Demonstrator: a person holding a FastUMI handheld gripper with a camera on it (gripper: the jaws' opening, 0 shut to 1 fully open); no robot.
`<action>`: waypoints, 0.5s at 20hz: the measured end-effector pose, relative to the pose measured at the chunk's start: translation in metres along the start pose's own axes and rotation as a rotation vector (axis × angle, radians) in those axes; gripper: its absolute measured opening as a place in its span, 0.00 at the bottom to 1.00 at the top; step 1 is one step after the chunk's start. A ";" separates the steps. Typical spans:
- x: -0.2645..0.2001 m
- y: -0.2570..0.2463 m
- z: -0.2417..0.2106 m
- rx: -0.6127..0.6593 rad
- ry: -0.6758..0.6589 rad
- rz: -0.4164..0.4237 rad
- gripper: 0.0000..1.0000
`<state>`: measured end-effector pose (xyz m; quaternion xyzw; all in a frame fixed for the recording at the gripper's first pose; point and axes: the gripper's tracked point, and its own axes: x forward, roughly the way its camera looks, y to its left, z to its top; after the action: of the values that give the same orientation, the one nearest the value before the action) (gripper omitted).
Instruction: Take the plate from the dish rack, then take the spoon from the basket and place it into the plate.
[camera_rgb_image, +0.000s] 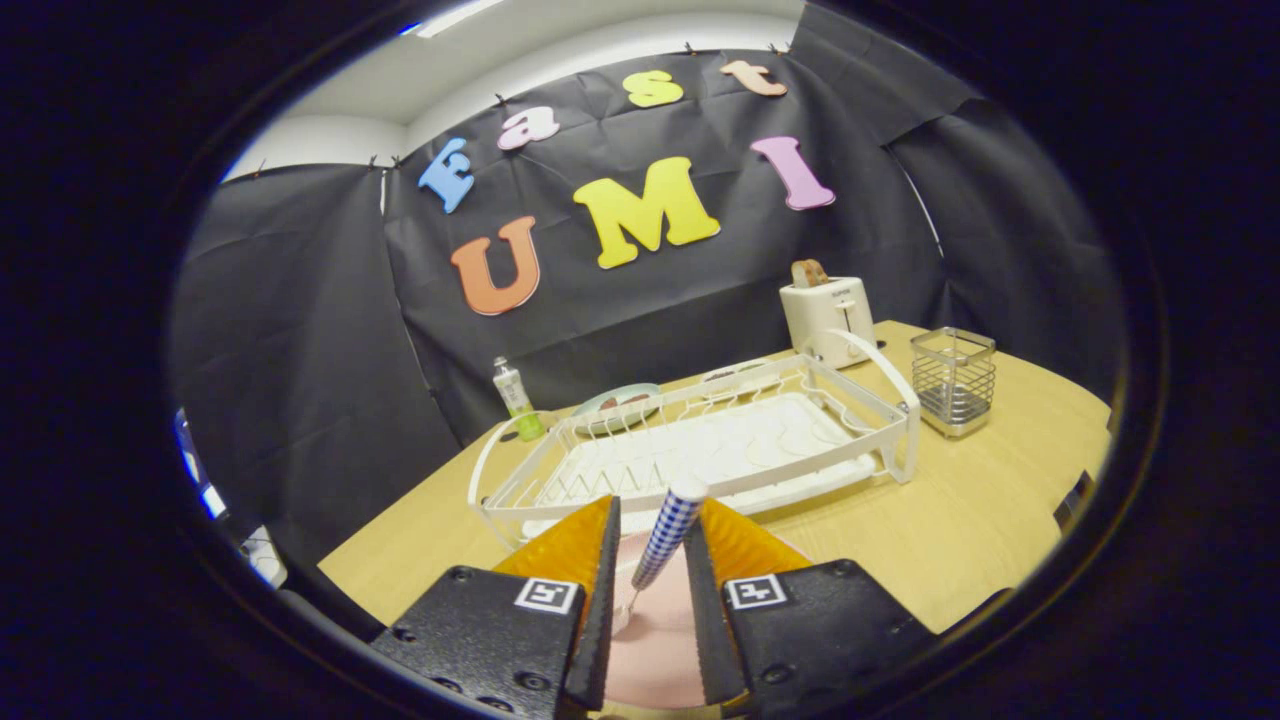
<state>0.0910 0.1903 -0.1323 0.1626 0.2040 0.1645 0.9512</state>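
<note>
Your gripper (652, 560), fingers narrow, w/ blue-checked-handle spoon (668, 530) between them over pink round plate (655, 640), near bench's front edge.

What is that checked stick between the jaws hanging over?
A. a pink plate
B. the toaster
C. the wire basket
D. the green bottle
A: the checked spoon handle stands between the gripper jaws, with the pink plate directly beneath.

The claw (652, 545) has two textured black bodies with screws, each bearing a square black-and-white marker.
</note>
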 end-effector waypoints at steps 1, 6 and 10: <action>0.000 -0.003 0.001 -0.004 -0.006 -0.007 0.45; -0.012 -0.019 0.016 -0.023 -0.065 -0.044 0.80; -0.024 -0.028 0.033 -0.048 -0.130 -0.069 0.85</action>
<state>0.0916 0.1477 -0.1059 0.1428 0.1432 0.1256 0.9712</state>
